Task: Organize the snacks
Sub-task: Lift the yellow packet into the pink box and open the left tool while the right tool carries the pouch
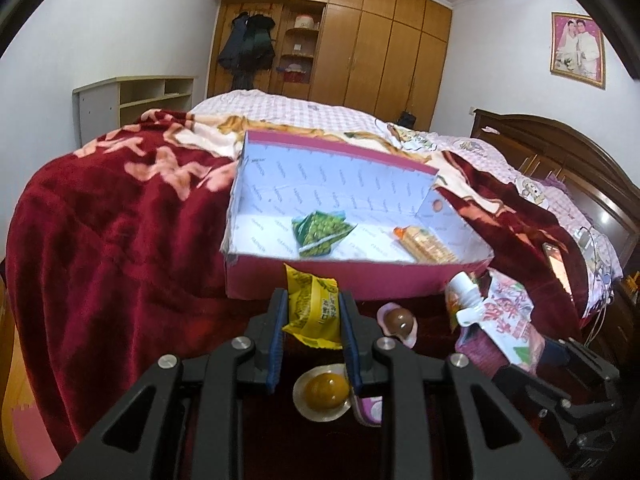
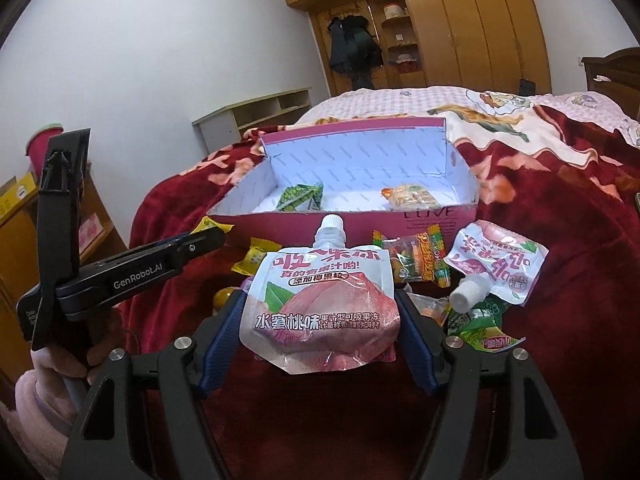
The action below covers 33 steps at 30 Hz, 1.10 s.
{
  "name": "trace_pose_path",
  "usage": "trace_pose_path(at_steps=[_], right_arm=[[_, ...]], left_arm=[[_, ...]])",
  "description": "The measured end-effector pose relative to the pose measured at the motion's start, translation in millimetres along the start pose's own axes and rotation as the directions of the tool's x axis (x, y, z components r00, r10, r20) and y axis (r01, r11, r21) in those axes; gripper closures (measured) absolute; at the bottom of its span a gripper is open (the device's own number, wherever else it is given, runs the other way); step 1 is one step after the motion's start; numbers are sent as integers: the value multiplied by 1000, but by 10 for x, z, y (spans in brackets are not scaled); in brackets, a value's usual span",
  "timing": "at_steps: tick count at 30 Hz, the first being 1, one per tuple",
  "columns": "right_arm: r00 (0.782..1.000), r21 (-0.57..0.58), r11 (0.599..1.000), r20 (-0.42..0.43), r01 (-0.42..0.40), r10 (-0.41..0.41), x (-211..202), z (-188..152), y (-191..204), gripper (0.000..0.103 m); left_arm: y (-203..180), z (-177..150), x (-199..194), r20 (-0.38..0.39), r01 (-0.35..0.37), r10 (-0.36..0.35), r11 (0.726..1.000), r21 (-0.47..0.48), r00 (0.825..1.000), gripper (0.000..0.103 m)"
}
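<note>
Box point(image 1: 256, 280) lies straight ahead of both grippers on the bed, open top up, long axis crosswise; left gripper point(image 1: 314, 322) clamps a yellow snack packet point(image 1: 314, 308) just short of its near wall, right gripper point(image 2: 320, 320) holds a peach jelly pouch point(image 2: 320, 312) upright, spout toward the box

Wooden wardrobe point(image 1: 376, 40), framed photo point(image 1: 578, 50), dark coats point(image 1: 246, 46) hanging, red blanket point(image 1: 112, 220)
</note>
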State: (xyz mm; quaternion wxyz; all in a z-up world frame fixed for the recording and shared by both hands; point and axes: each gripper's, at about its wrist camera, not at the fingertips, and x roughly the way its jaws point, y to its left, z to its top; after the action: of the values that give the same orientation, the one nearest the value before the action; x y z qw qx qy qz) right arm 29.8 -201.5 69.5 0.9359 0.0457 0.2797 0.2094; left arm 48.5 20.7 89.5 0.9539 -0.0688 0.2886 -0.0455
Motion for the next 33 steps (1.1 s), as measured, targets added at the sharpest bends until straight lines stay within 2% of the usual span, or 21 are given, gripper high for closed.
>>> trace_pose_path(at_steps=[10, 22, 33], right_arm=[[999, 5, 1000, 38, -17, 16, -31, 134, -1, 30], [999, 0, 1000, 42, 1, -1, 38, 255, -61, 30], [998, -8, 999, 54, 32, -32, 83, 403, -155, 30]], left_arm=[[-40, 224, 112, 41, -11, 10, 999, 36, 999, 77], [-18, 565, 544, 51, -26, 23, 999, 43, 998, 77], [78, 693, 952, 10, -52, 52, 998, 30, 999, 77]])
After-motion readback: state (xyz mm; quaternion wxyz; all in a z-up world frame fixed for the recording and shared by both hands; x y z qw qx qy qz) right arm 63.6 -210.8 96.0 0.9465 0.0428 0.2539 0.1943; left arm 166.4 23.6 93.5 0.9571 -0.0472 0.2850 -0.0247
